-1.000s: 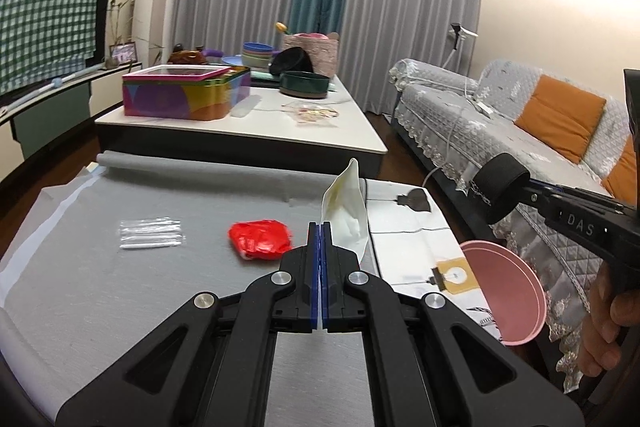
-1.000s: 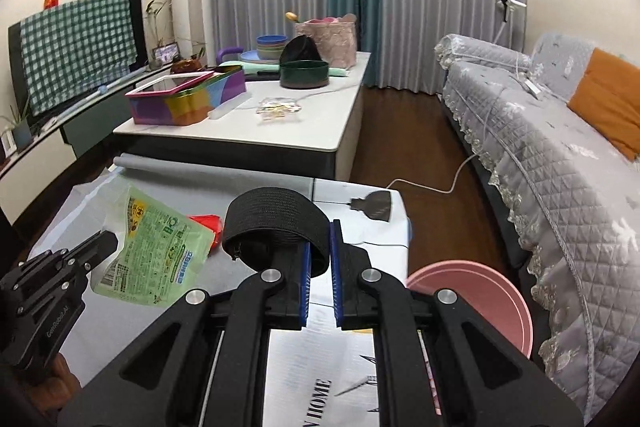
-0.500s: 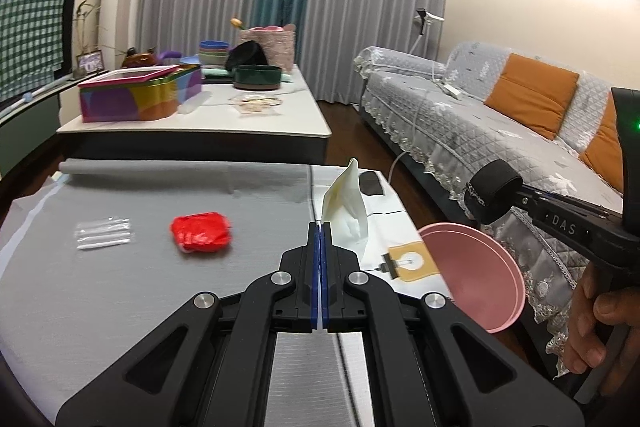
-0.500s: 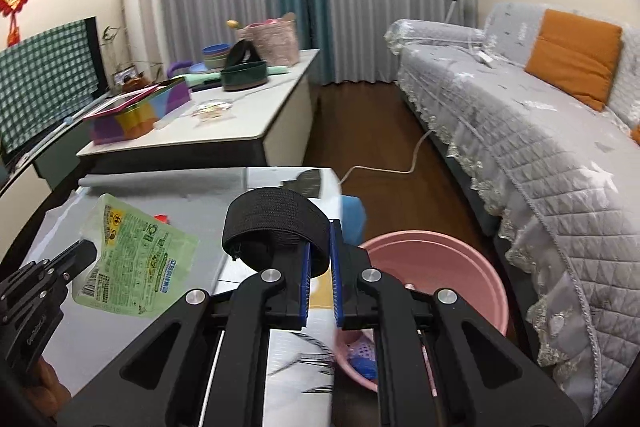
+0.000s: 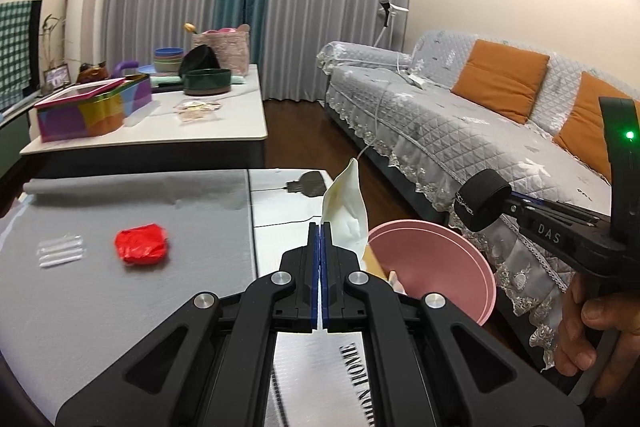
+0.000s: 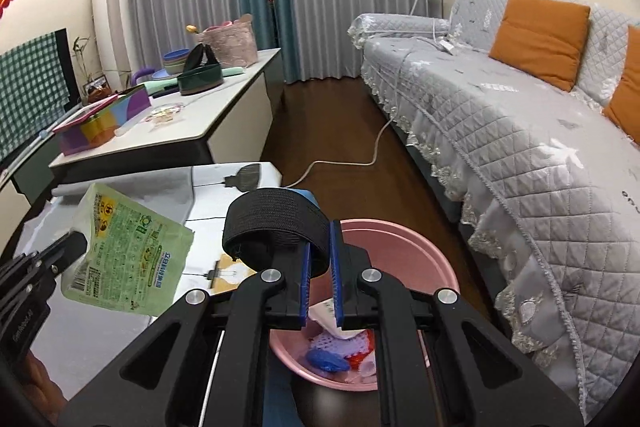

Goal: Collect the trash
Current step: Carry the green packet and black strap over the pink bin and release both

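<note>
While the left claw (image 5: 320, 227) pinches a pouch (image 6: 128, 259), the right claw (image 6: 320, 259) clamps a black band (image 6: 276, 219). Lower right sits a pink bin (image 6: 420, 251).

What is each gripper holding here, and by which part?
The left gripper pinches the green pouch by one edge. The right gripper clamps a black elastic band through its loop, over the pink basin.

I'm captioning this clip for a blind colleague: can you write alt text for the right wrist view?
The right claw grips a black elastic band above a pink bin that holds trash beside the table. At left, the left claw holds a green pouch over the table. A grey sofa with orange cushions fills the right.
</note>
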